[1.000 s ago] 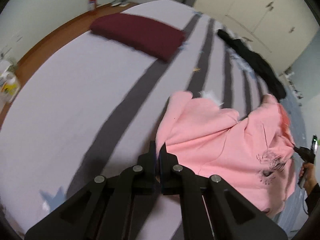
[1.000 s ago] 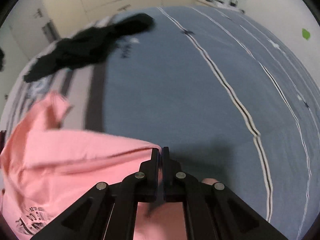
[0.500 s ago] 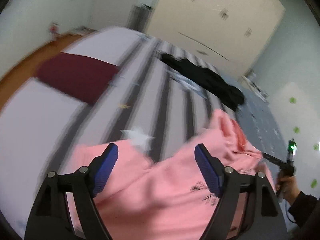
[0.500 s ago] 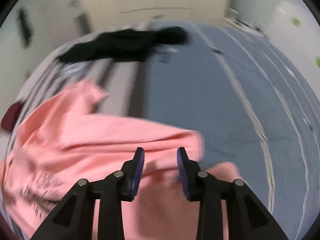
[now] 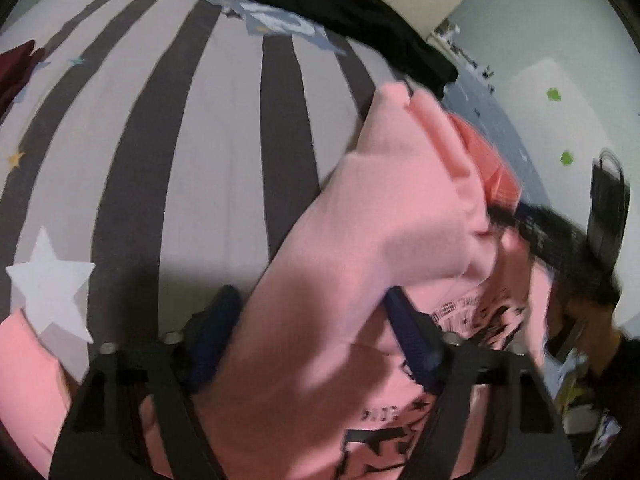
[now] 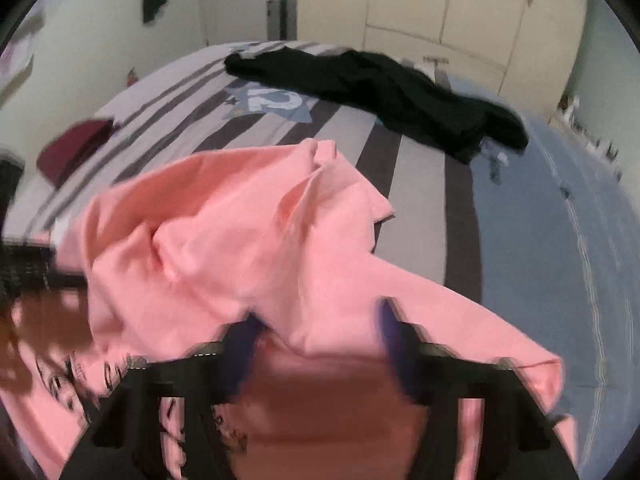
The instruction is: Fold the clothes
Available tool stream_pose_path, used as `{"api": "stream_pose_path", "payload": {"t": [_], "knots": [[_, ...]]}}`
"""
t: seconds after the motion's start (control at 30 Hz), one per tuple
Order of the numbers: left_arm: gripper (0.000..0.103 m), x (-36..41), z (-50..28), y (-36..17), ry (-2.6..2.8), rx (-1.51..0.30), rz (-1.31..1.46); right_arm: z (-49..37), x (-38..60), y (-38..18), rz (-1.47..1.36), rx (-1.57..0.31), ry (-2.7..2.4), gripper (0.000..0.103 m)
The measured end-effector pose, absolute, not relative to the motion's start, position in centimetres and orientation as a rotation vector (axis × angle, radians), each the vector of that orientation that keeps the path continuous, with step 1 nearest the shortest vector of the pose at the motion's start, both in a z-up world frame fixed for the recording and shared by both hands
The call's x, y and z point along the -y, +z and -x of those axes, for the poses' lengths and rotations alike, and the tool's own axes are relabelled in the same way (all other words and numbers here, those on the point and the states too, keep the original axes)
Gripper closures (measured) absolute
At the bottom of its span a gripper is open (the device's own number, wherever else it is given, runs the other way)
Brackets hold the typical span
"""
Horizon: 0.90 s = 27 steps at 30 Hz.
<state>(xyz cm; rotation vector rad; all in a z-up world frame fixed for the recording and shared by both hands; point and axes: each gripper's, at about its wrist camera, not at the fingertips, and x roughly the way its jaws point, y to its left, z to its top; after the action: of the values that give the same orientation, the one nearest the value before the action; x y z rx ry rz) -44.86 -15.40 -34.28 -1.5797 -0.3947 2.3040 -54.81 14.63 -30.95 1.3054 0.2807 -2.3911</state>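
A pink printed shirt lies bunched on the striped bed cover. My left gripper hangs over it, its jaws closing, with a thick pink fold lying between the fingers; the pads do not visibly press it. My right gripper is blurred above the same shirt, jaws apart and closing, with pink cloth between them. Whether that cloth is pinched is unclear. In the left wrist view, the right gripper shows as a dark blur beyond the shirt.
A black garment lies loose across the far side of the bed, and a folded maroon garment sits at the far left. The cover turns blue on the right. Cream wardrobes stand behind the bed.
Both grippers were shut a second ago and now stand apart over the pink shirt. The left jaws are narrower than half a second ago. Both views have swung toward the bunched shirt.
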Motion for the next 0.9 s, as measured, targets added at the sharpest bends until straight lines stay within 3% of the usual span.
{"api": "stream_pose_path", "payload": {"t": [0.07, 0.13, 0.27, 0.37, 0.5, 0.6, 0.67, 0.7, 0.77, 0.9], "knots": [[0.087, 15.4, 44.6, -34.0, 2.293, 0.362, 1.56, 56.6, -15.3, -31.2, -1.368, -0.178, -2.401, 0.099], [0.095, 15.1, 43.5, -32.6, 2.309, 0.303, 1.501, 58.0, -17.2, -30.6, -1.388, -0.067, -2.451, 0.099], [0.097, 13.3, 39.7, -29.8, 2.281, 0.212, 1.4, 59.4, -23.4, -28.0, -1.382, 0.099, -2.605, 0.1], [0.097, 11.9, 37.3, -29.2, 2.177, 0.212, 1.411, 59.0, -29.4, -27.1, -1.426, 0.139, -2.72, 0.1], [0.095, 10.1, 34.1, -28.4, 2.096, 0.083, 1.395, 57.3, -36.9, -27.9, -1.575, 0.151, -2.828, 0.1], [0.077, 11.7, 33.9, -27.5, 2.16, 0.214, 1.391, 55.7, -40.3, -29.5, -1.698, 0.13, -2.833, 0.1], [0.038, 14.6, 35.4, -27.6, 2.243, 0.444, 1.373, 54.6, -41.1, -30.9, -1.761, 0.088, -2.804, 0.1], [0.031, 15.9, 36.5, -27.8, 2.287, 0.557, 1.361, 54.1, -41.2, -31.4, -1.774, 0.078, -2.792, 0.1], [0.029, 17.9, 39.2, -28.5, 2.347, 0.741, 1.321, 53.6, -40.7, -32.0, -1.781, 0.09, -2.787, 0.1], [0.029, 14.9, 45.0, -31.0, 2.347, 0.638, 1.375, 53.0, -40.3, -32.4, -1.797, 0.155, -2.806, 0.1]]}}
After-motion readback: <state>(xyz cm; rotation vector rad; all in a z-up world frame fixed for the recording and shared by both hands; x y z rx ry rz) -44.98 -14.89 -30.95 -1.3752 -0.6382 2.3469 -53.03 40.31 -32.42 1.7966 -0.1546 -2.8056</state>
